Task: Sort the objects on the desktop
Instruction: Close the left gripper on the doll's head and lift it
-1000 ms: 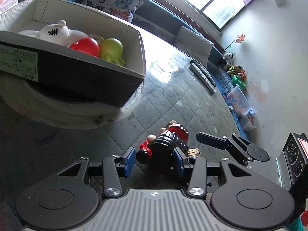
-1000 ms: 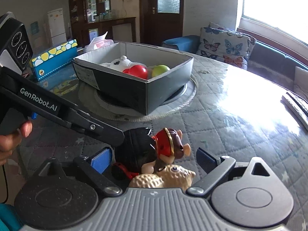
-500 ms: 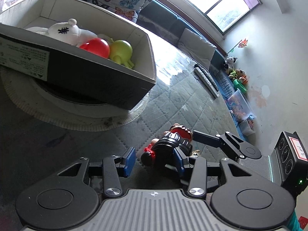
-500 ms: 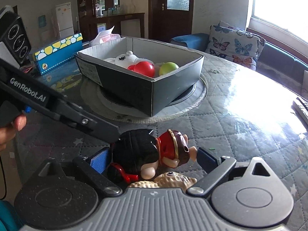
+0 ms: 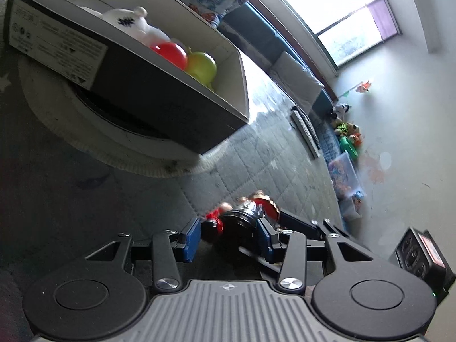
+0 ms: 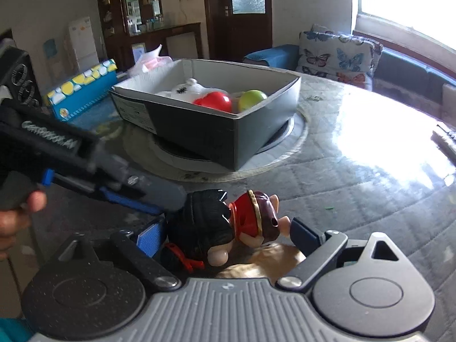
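The left tongs (image 5: pixel 228 235) have rolled and edged closer to the figurine (image 5: pixel 242 219).

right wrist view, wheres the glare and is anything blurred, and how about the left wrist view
Right wrist view: window glare washes out the table at the right, and the left gripper crossing in front is motion-blurred. Left wrist view: the window is blown out, the box front sits in shadow, and the fisheye bends its edges.

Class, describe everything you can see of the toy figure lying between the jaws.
The toy figure looks like glossy moulded plastic: a black ribbed body, a red cap with a gold band, pinkish face and hands. It lies on its side on the quilted table cover, between both grippers' open jaws, against a tan furry toy.
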